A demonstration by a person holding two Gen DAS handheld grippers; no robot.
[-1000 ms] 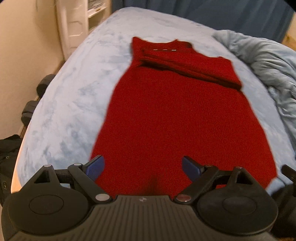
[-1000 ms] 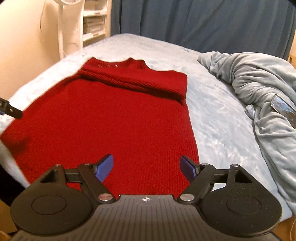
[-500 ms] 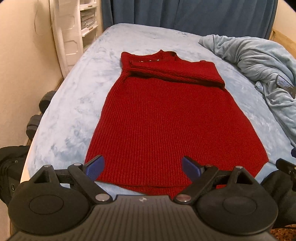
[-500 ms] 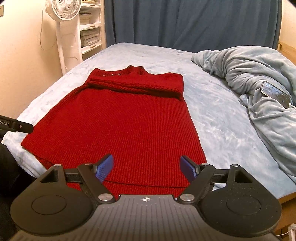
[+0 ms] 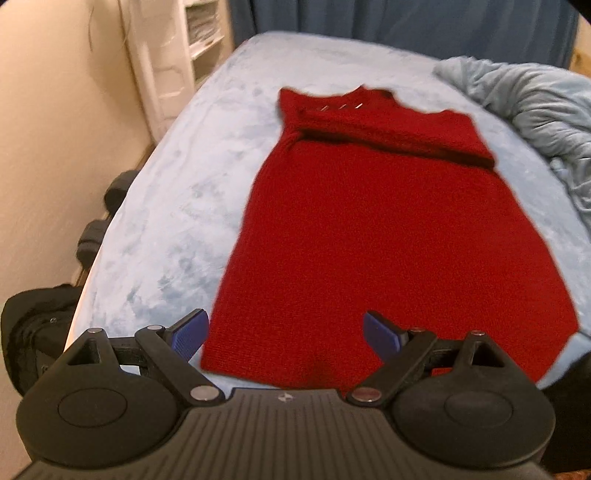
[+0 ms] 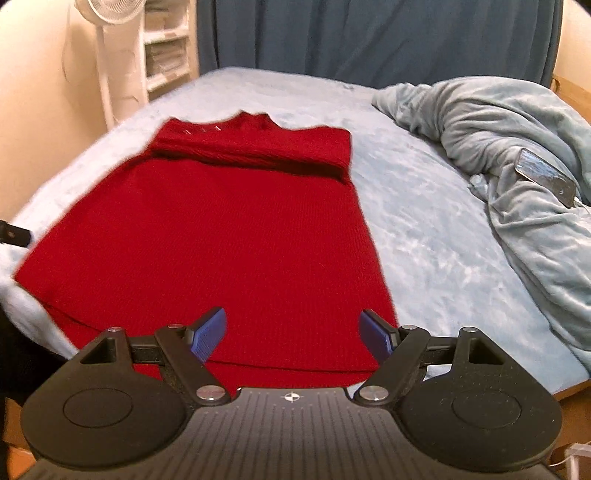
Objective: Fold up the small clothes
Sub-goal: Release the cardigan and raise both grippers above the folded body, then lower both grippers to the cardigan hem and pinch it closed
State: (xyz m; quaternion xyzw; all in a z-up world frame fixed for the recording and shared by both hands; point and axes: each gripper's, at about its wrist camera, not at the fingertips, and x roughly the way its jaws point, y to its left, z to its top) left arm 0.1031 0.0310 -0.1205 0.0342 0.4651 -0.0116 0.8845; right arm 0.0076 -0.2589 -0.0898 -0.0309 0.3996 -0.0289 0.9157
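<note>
A red knitted sweater [image 5: 373,229] lies flat on the light blue bed [image 5: 177,206], neck at the far end, its sleeves folded across the chest. Its hem is nearest me. My left gripper [image 5: 284,334] is open and empty, above the hem's left corner. In the right wrist view the sweater [image 6: 221,236] fills the middle. My right gripper [image 6: 293,332] is open and empty, above the hem's right part. The left gripper's tip [image 6: 13,234] shows at the left edge of that view.
A crumpled grey-blue blanket [image 6: 517,158] lies on the right of the bed with a dark flat device [image 6: 543,177] on it. A white shelf unit [image 5: 173,51] and a fan [image 6: 110,22] stand at the left wall. Dark objects [image 5: 33,325] sit by the bed's left side.
Both grippers have moved forward and down toward the sweater's hem after pulling back half a second ago. Both stay open. The sweater has not moved.
</note>
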